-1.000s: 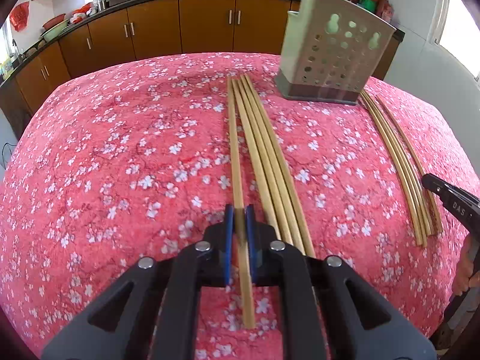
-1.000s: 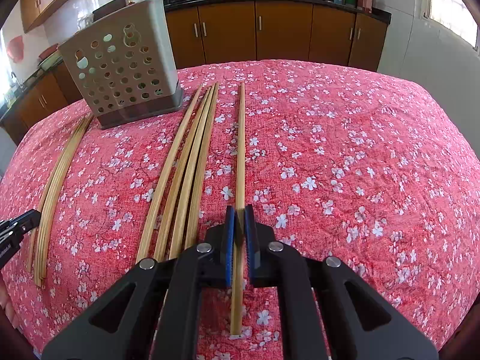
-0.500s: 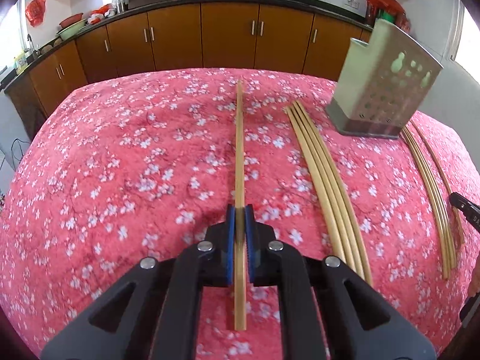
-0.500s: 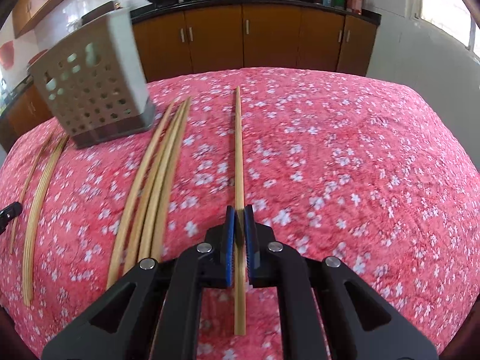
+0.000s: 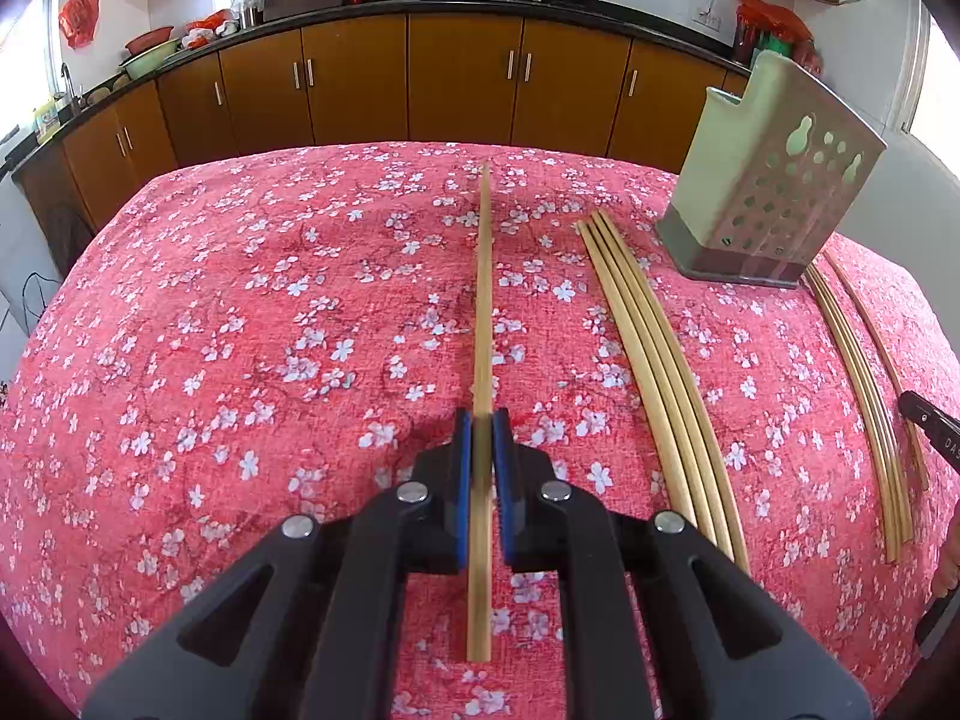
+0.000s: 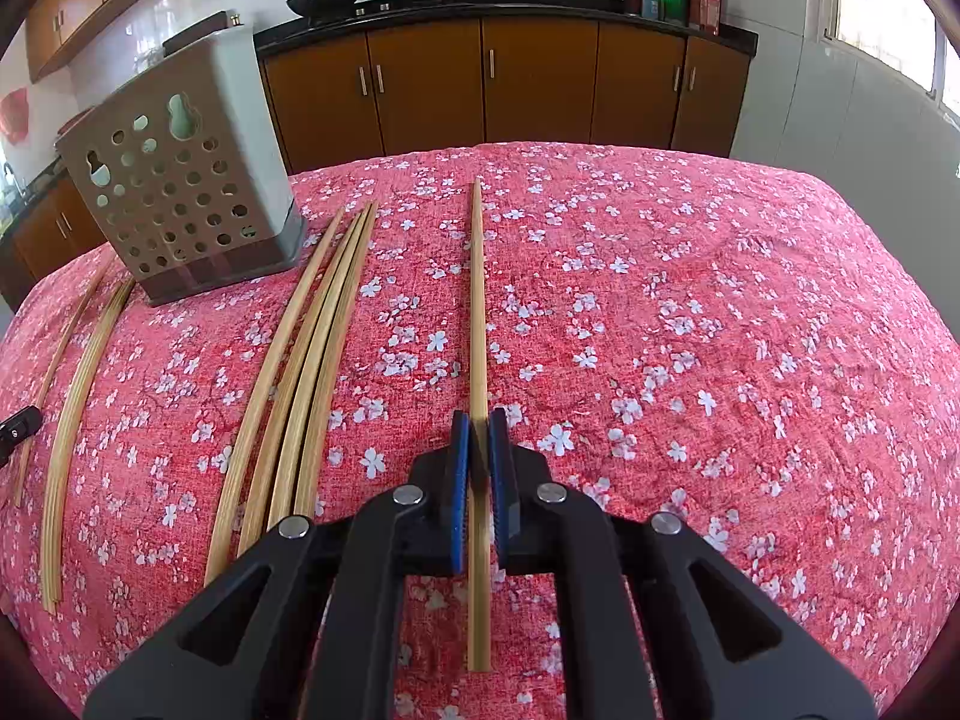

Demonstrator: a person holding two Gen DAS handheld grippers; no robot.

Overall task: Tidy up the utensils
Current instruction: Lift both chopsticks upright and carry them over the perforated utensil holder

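The left black plastic two-finger gripper (image 5: 482, 429) has blue ridged pads (image 5: 461, 480) on its fingertips & round silver screws on the wide, hollow black arms. The right black plastic two-finger gripper (image 6: 478, 429) looks the same, w/ blue pads (image 6: 459, 480) & silver screws too.

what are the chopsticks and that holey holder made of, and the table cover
Chopsticks: likely bamboo, pale yellow-tan with a faint lengthwise grain and a matte finish. Holder: looks like moulded plastic, smooth beige walls with punched round and gourd-shaped holes on a darker grey base. Table cover: woven fabric, red with a white blossom print and visible weave.
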